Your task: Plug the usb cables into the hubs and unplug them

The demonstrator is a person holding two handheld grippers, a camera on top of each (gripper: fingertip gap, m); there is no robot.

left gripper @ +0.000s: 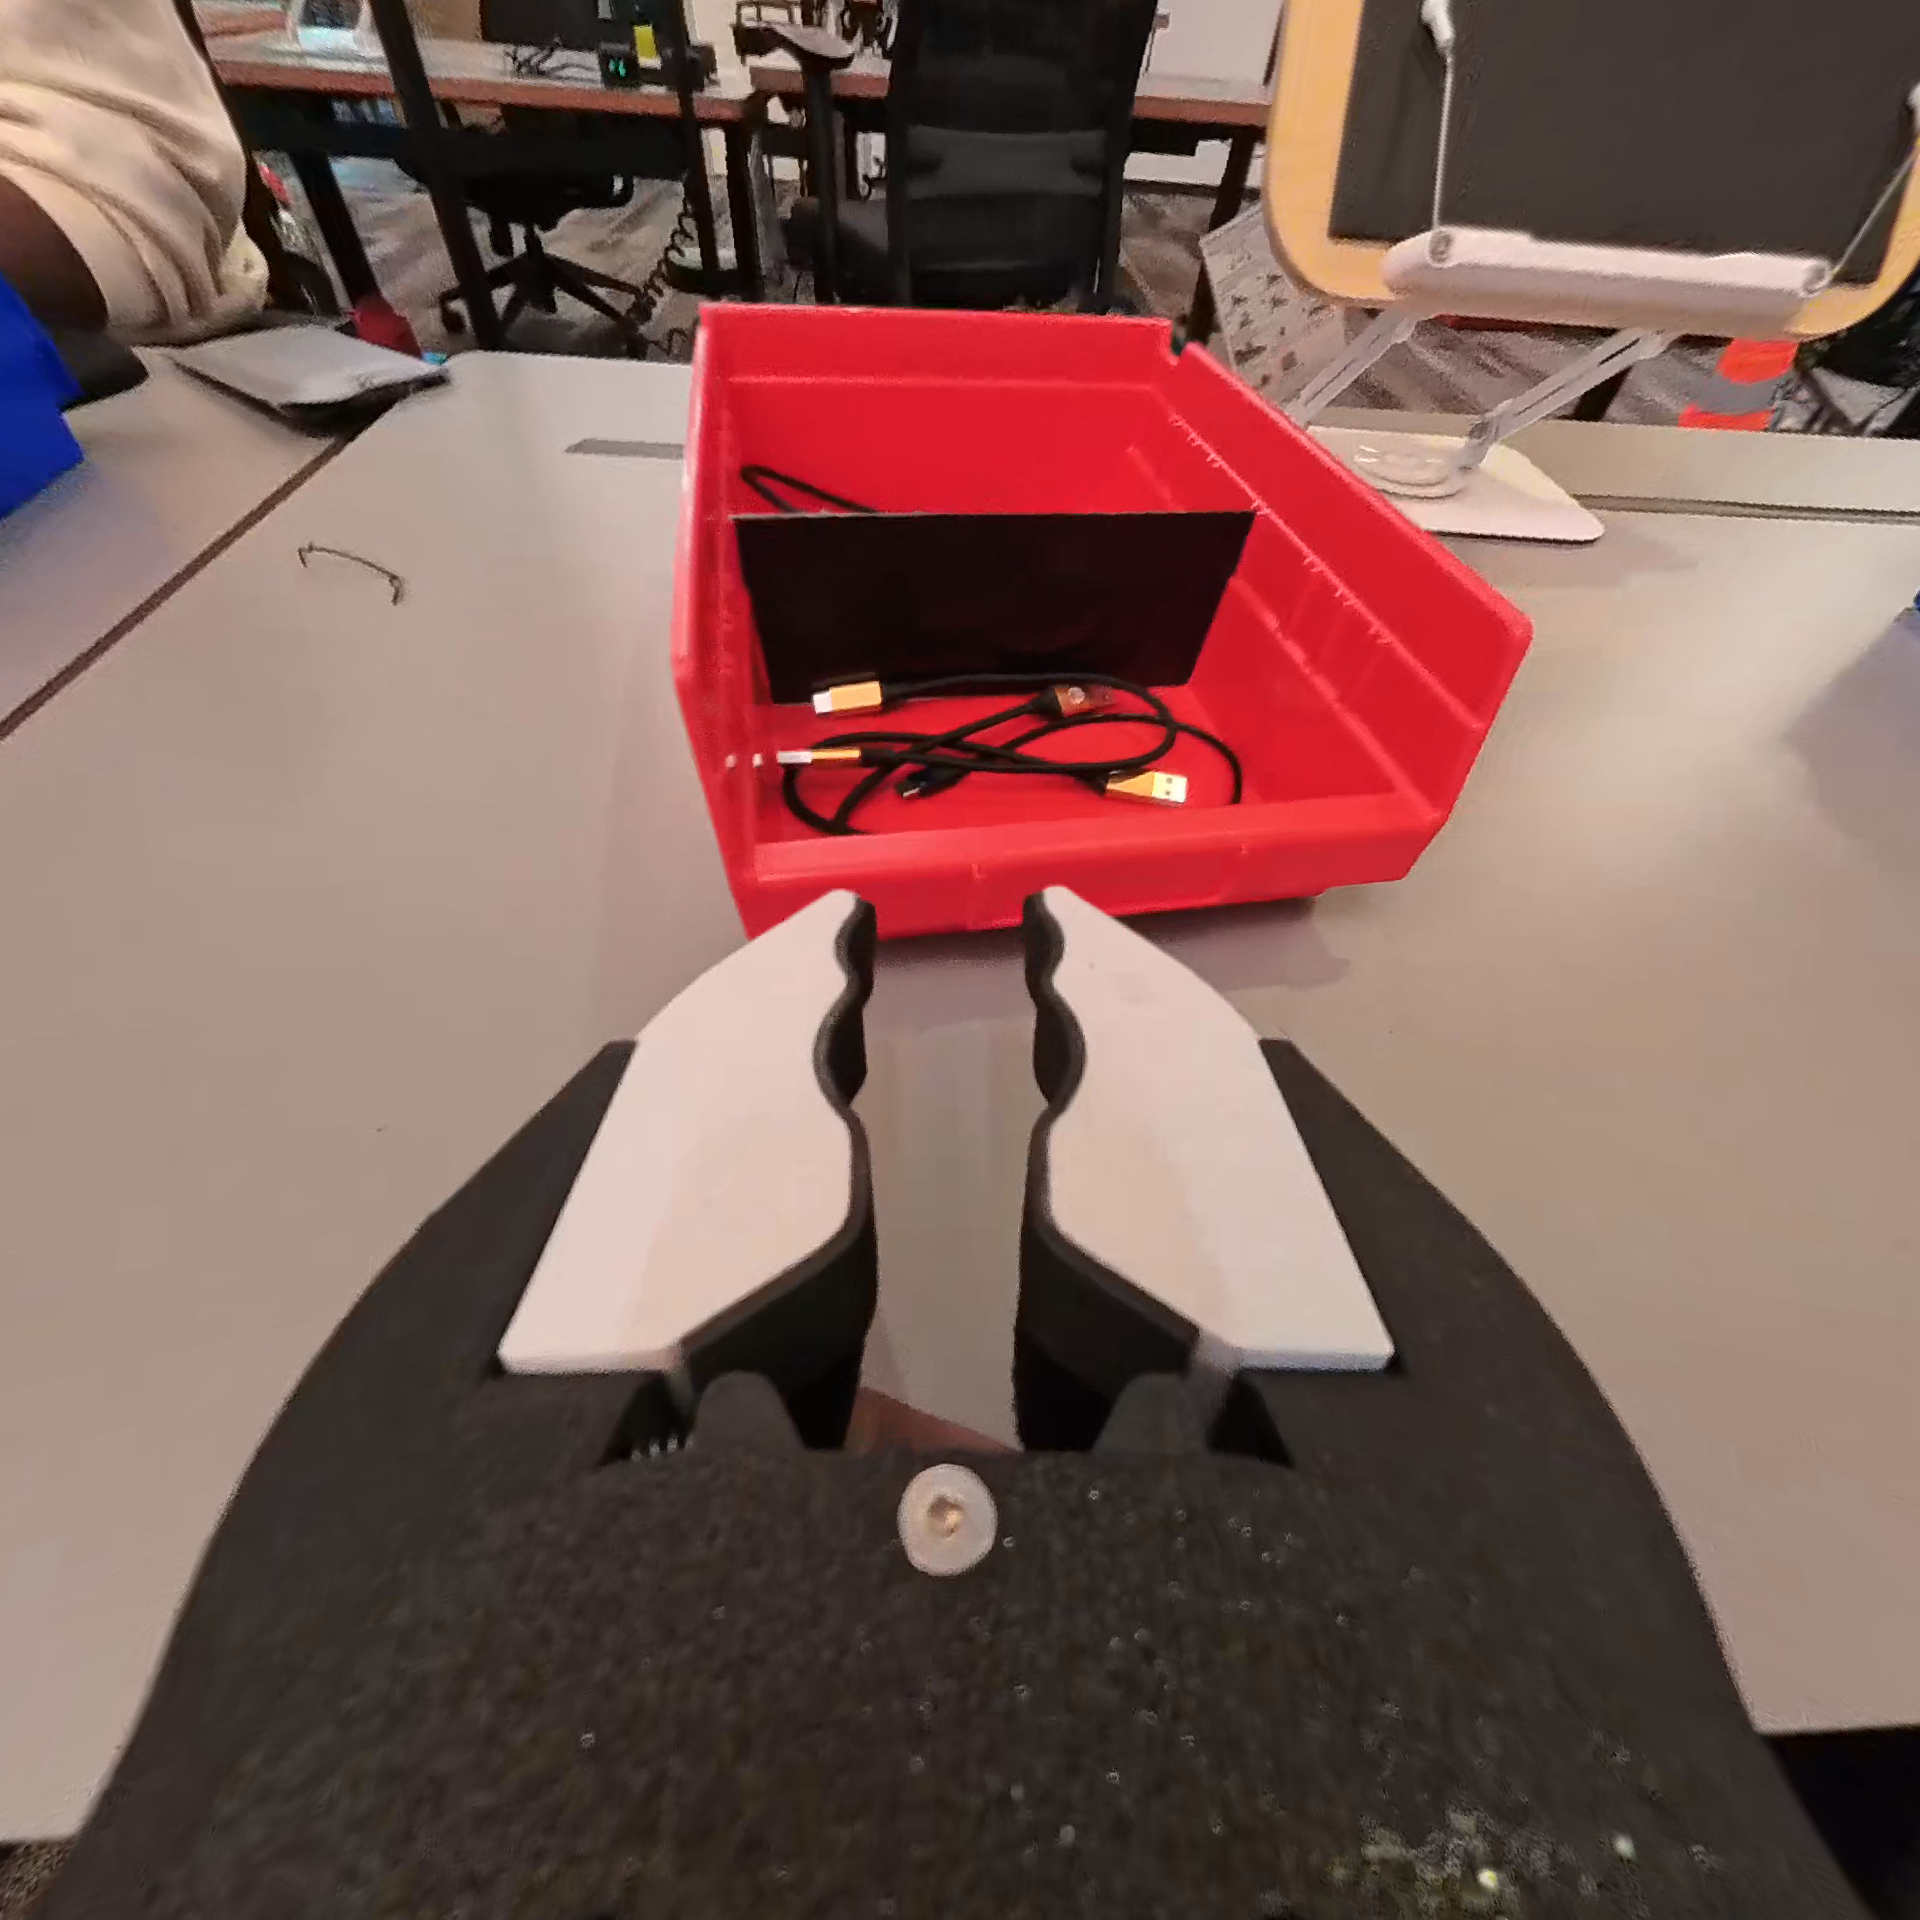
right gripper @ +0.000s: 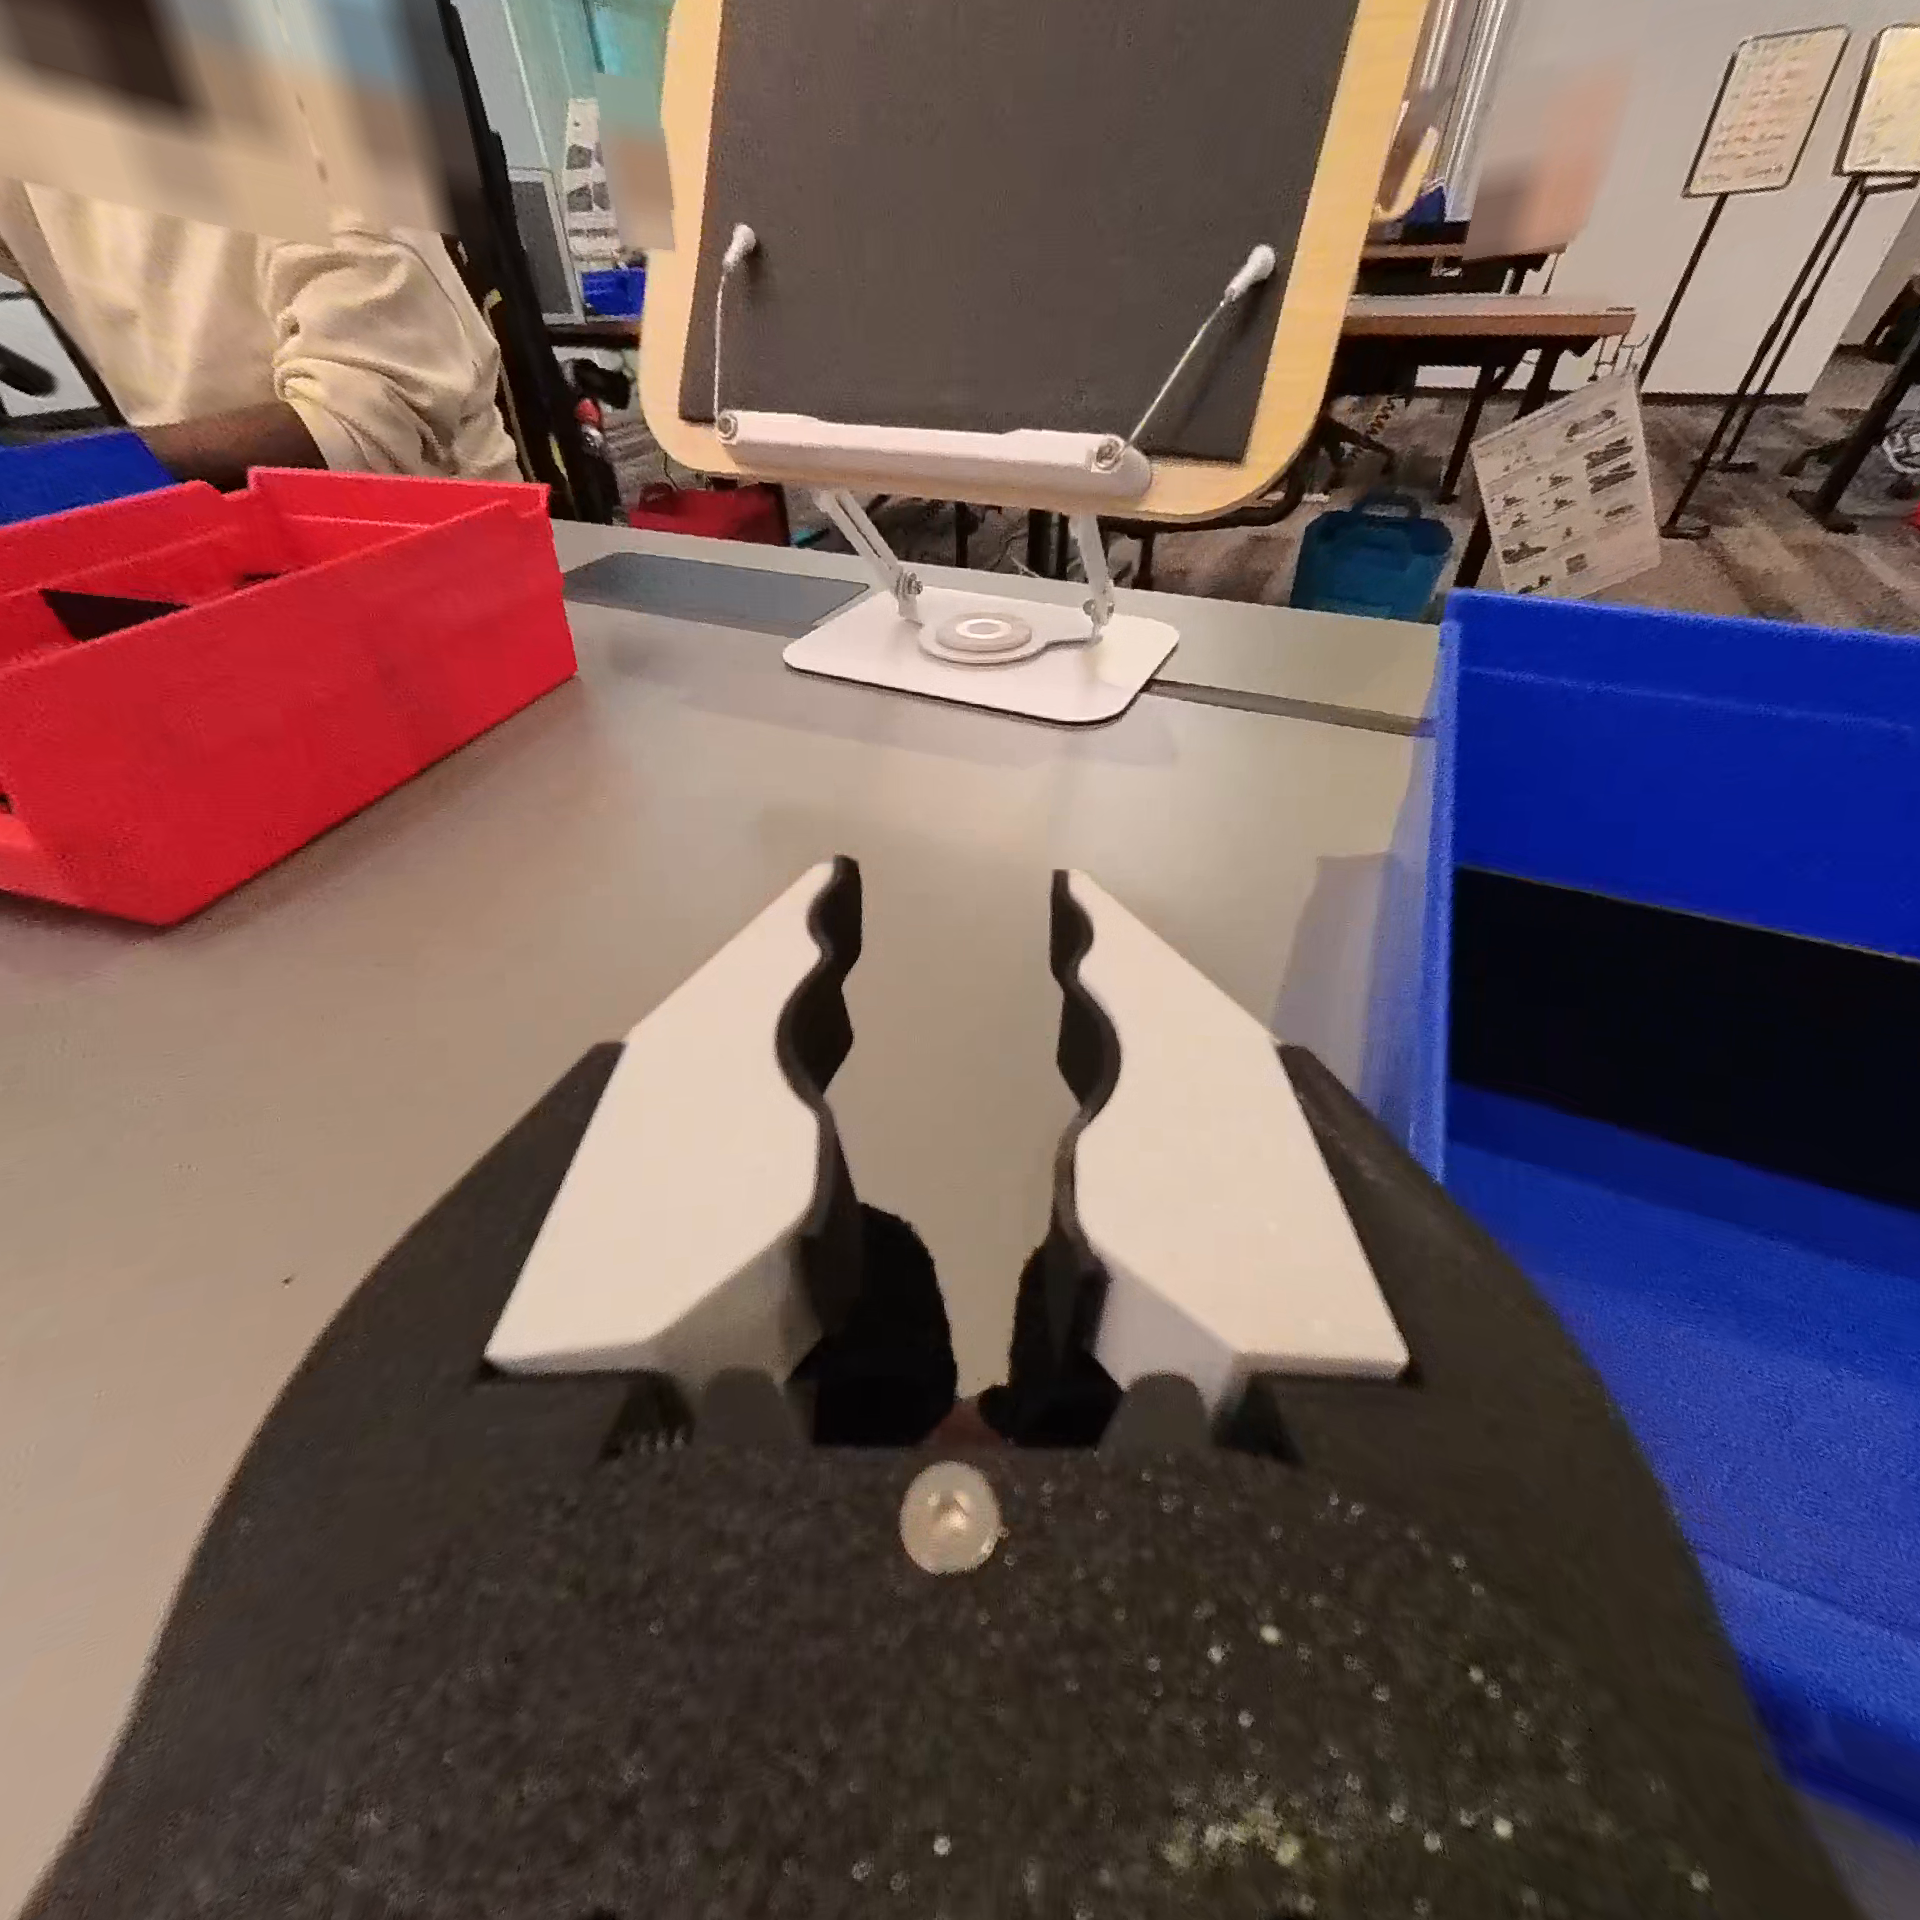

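An open office room with carpeted floor, desks and black chairs [left gripper: 997, 156] lies behind a grey table [left gripper: 364, 831]. In the right wrist view, whiteboards on stands [right gripper: 1766, 114] and a printed sheet [right gripper: 1569, 483] bear writing too small to make out; no brand marks show on the bins or cables.

A red bin [left gripper: 1351, 644] sits on the table, split by a black divider [left gripper: 987, 603]. In its near compartment lie tangled black usb cables [left gripper: 997, 758] with gold-coloured plugs. A further black cable loop shows behind the divider.

The left gripper [left gripper: 948, 914] hovers just before the bin's front wall, fingers narrowly parted and holding nothing. The right gripper [right gripper: 956, 883] hangs over bare table, fingers likewise narrowly apart and empty, beside a blue bin [right gripper: 1662, 748]. A tilted board stand [right gripper: 977, 665] rests beyond. A person's cream sleeve [left gripper: 114, 156] shows at left.
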